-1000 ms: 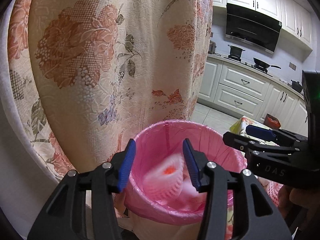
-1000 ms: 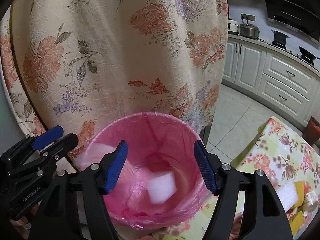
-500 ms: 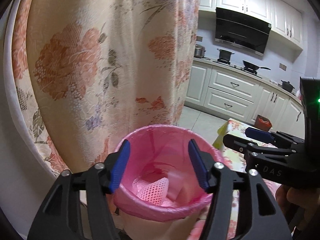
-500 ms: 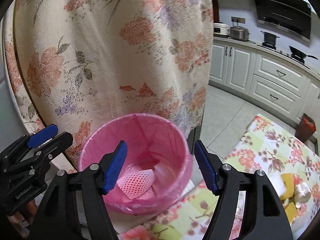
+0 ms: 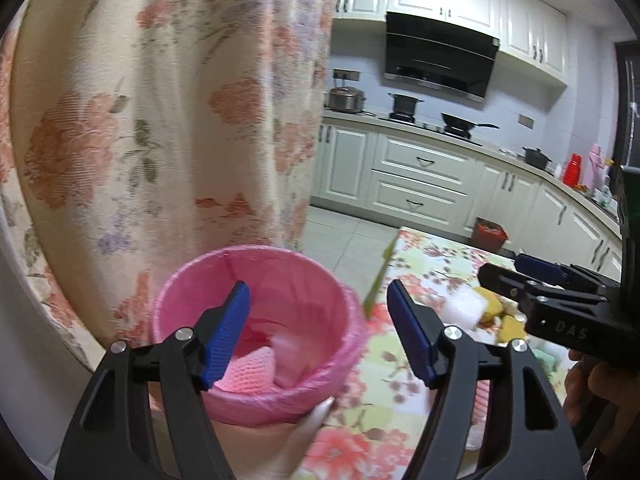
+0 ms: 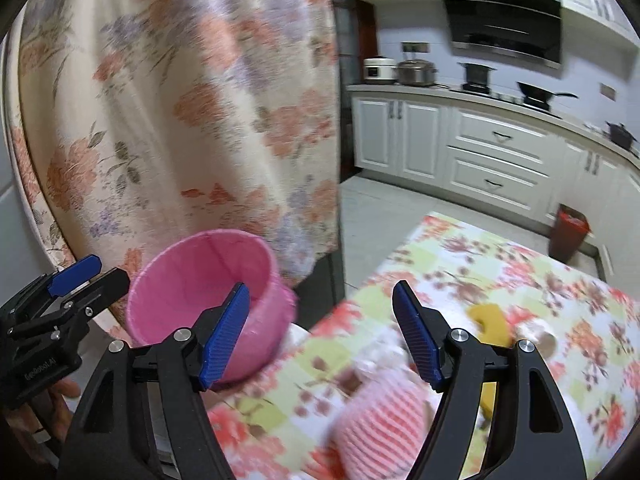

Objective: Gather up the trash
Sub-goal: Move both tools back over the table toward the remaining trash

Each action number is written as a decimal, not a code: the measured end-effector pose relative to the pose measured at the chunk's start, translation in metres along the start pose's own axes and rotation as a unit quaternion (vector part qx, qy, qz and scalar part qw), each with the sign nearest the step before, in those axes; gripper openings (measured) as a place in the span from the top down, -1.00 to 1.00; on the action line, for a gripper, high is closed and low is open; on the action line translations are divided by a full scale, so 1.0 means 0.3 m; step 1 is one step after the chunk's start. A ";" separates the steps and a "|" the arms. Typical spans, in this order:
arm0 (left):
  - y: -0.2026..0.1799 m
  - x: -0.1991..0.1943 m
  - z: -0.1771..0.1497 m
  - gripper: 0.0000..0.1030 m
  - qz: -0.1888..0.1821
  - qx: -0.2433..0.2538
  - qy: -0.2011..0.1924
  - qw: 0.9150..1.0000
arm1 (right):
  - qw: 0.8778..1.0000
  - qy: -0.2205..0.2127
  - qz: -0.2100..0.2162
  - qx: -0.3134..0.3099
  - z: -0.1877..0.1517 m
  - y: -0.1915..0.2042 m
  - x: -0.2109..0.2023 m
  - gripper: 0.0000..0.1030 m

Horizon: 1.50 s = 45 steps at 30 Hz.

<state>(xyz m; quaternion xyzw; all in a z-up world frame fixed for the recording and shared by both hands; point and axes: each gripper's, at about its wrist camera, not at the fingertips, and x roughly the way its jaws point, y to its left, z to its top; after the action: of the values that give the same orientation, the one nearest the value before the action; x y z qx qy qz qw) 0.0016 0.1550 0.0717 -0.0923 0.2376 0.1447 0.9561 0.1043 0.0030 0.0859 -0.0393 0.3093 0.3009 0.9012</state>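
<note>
A bin lined with a pink bag (image 5: 256, 320) stands at the table's left end; it also shows in the right wrist view (image 6: 208, 304). Pink foam net and white foam (image 5: 256, 372) lie inside it. My left gripper (image 5: 320, 336) is open and empty, over the bin's right rim. My right gripper (image 6: 320, 336) is open and empty, above the table, right of the bin. Below it lies blurred pink-and-white foam net (image 6: 380, 420). Yellow scraps (image 6: 488, 324) and white foam (image 5: 464, 304) lie further along the table.
A floral curtain (image 5: 160, 120) hangs right behind the bin. The table has a floral cloth (image 6: 540, 280). White kitchen cabinets (image 5: 420, 176) and a small red bin (image 5: 490, 234) on the floor are far behind.
Both grippers have pulled back and swung right, away from the bin towards the table. The dropped foam pieces have settled in the bin. Both stay open.
</note>
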 end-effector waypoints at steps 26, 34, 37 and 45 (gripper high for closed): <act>-0.458 0.005 -0.189 -0.45 -0.122 0.093 0.046 0.987 | 0.988 0.028 -0.116 0.094 -0.370 -0.477 -0.256 -0.44; -0.569 0.020 -0.267 -0.45 -0.148 0.110 0.068 0.980 | 0.986 0.037 -0.124 0.101 -0.442 -0.554 -0.284 -0.47; -0.603 0.032 -0.290 -0.47 -0.156 0.114 0.077 0.978 | 0.986 0.042 -0.125 0.104 -0.463 -0.580 -0.288 -0.49; -0.668 0.082 -0.360 -0.56 -0.164 0.117 0.109 0.973 | 0.984 0.051 -0.127 0.111 -0.511 -0.642 -0.293 -0.53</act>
<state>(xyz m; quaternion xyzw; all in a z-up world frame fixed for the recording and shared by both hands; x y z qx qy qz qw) 0.0404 -0.0544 -0.0123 -0.0323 0.3375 -0.0537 0.9392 0.0765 -0.2391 -0.0085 0.0065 0.3791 0.1455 0.9138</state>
